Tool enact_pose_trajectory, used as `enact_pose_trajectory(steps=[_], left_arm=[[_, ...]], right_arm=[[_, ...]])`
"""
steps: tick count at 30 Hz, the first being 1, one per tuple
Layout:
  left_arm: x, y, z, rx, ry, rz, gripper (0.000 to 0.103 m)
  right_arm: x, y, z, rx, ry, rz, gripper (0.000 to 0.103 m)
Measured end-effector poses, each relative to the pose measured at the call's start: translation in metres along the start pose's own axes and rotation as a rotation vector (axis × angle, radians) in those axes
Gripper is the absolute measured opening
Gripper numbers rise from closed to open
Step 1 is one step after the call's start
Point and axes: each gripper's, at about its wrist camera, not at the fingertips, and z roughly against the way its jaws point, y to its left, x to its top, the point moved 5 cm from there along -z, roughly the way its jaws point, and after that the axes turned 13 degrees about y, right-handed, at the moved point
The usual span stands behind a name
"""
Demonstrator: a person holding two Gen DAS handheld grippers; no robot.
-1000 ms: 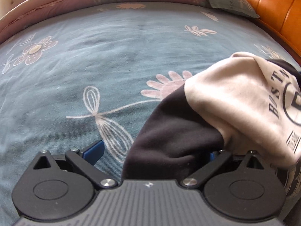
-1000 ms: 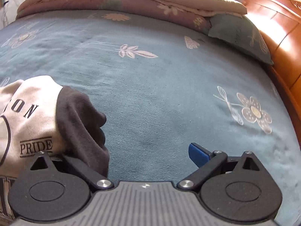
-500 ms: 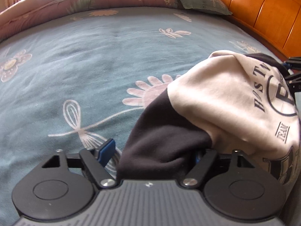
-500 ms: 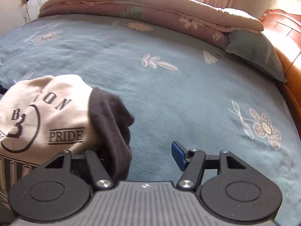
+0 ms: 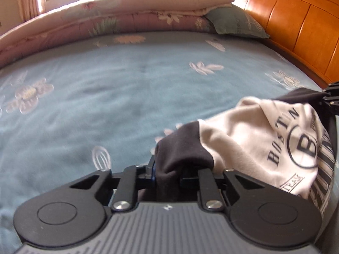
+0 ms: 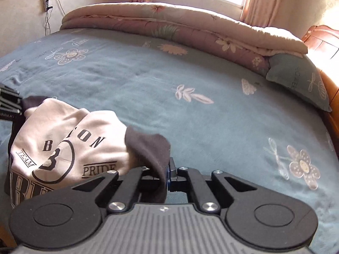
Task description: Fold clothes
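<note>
Black sleeve fabric is pinched in both of my grippers right now. My left gripper (image 5: 167, 174) has clamped down on 1 dark sleeve of the sweatshirt (image 5: 250, 139), and my right gripper (image 6: 163, 174) has done the same on the other sleeve. Half a second back the blue-tipped fingers on both sides were spread wide around the cloth, so the big change is that both have closed, and the cameras have tipped up so I now see the window.

So the cream sweatshirt with the BOSTON print hangs bunched between my 2 grippers, sagging in the middle, just above the bed (image 5: 118, 97). Whether its lower edge touches the bedspread I can't tell. My guess is I'm carrying it by the sleeves to spread it out flat, but it could also be mid-fold, hard to say from this.

Past that, the teal floral bedspread is open ahead. Further back there's a rolled-up quilt (image 6: 180, 25) along the far edge, a green pillow (image 5: 235, 23) by the wooden headboard (image 5: 292, 25), and the window behind.
</note>
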Motion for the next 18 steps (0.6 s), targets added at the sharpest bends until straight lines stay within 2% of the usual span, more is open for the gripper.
enact_pose_trajectory(steps=[6, 14, 18], left_arm=[[0.047, 0.011, 0.0, 0.088, -0.052, -0.041, 0.015], [0.109, 0.029, -0.022, 0.188, -0.092, -0.036, 0.015], [0.134, 0.028, -0.039, 0.204, -0.094, -0.046, 0.016]], right_arm=[[0.025, -0.017, 0.002, -0.072, -0.032, 0.008, 0.006], [0.061, -0.063, -0.02, -0.148, -0.064, -0.072, 0.006], [0.074, -0.089, -0.039, -0.164, -0.071, -0.147, 0.006]])
